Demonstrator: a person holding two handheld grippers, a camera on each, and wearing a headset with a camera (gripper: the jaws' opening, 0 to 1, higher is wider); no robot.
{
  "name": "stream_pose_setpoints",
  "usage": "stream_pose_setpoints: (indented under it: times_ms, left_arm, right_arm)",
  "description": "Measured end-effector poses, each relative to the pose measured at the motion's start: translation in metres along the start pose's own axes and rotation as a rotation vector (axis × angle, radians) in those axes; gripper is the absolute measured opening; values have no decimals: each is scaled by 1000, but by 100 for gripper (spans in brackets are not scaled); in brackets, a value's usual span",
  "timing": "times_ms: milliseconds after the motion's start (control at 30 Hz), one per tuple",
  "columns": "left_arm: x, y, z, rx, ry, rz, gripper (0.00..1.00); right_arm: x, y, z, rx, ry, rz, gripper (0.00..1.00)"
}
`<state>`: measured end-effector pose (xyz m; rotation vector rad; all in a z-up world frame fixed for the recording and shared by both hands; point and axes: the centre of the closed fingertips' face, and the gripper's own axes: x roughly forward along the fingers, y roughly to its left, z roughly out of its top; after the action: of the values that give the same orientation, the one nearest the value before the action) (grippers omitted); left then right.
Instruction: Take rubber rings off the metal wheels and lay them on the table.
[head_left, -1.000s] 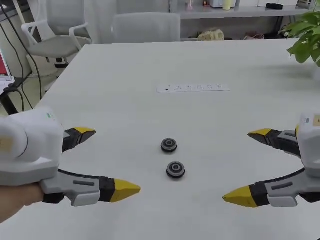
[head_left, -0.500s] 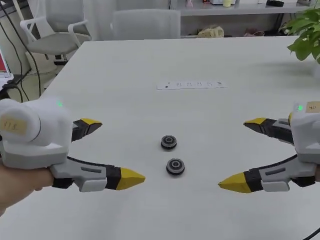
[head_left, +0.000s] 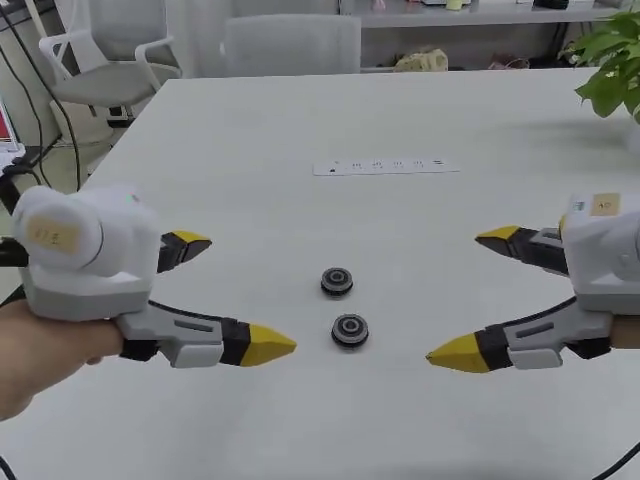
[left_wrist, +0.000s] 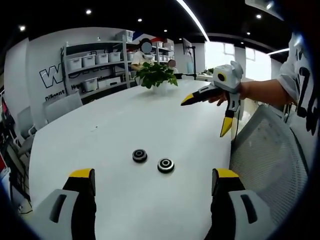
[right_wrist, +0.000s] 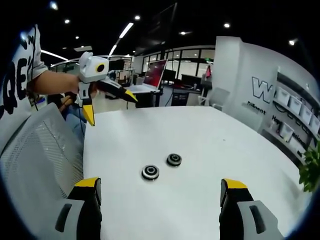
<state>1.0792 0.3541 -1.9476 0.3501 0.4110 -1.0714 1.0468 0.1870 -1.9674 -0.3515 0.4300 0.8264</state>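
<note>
Nearest the person, the left gripper (head_left: 248, 293) is held above the white table (head_left: 250, 140) at the left, its 2 yellow-tipped jaws spread wide apart and holding nothing. Opposite it at the right, the right gripper (head_left: 456, 297) is held the same way, jaws spread wide and empty. The 2 grippers point inward toward each other, well apart, each off the tabletop.

Between them, on the table, lie the 2 metal wheels. The near wheel (head_left: 350, 329) lies flat, and the far wheel (head_left: 337, 282) lies flat just beyond it and slightly to the left; the 2 are close together but not touching. Each has a dark outer band around a lighter hub, probably the rubber ring in place, though the wheels are too small to be sure. Neither gripper touches a wheel.

Farther back on the table lies a flat white socket strip (head_left: 387, 166). Beyond the far edge stand 2 office chairs (head_left: 290, 45), and a leafy green plant (head_left: 610, 60) shows at the right.
</note>
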Motion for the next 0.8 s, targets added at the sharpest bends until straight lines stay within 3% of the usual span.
stream_pose_setpoints:
  times_ms: [567,800]
  left_arm:
    - [16,-3,-2,12,24,-28,95]
    - [22,-5,2,14,15,-43,95]
  right_arm:
    - [16,2,6,15,-23,33,99]
    - [23,5,6,14,-23,48,99]
